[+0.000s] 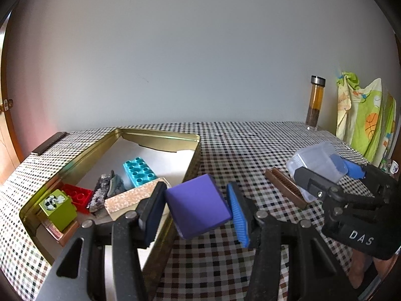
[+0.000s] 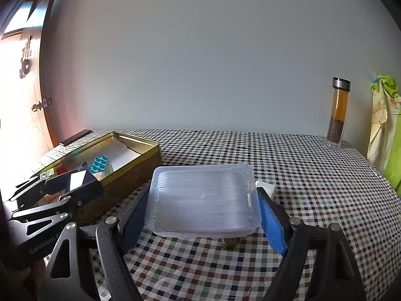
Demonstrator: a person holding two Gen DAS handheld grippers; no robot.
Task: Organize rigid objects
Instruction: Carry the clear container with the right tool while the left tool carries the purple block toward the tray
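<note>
My left gripper (image 1: pixel 198 209) is shut on a purple block (image 1: pixel 199 209), held tilted in the air over the near right corner of a gold tin (image 1: pixel 160 135). Inside the tin lie a teal brick (image 1: pixel 139 171), a red brick (image 1: pixel 77 195), a green cube (image 1: pixel 59 209), a dark rock (image 1: pixel 107 190) and a speckled tan block (image 1: pixel 127 197). My right gripper (image 2: pixel 200 213) is shut on a clear plastic box (image 2: pixel 203 200), lifted above the checked cloth to the right of the tin (image 2: pixel 147 145). In the left wrist view the clear box (image 1: pixel 318 163) appears at the right.
A brown comb (image 1: pixel 285 188) lies on the checked tablecloth (image 1: pixel 238 145) under the right gripper. A tall glass bottle (image 2: pixel 338 113) of amber liquid stands at the back right. Green patterned cloth (image 1: pixel 368 123) hangs at the right edge. A dark flat bar (image 1: pixel 48 143) rests by the tin's far left.
</note>
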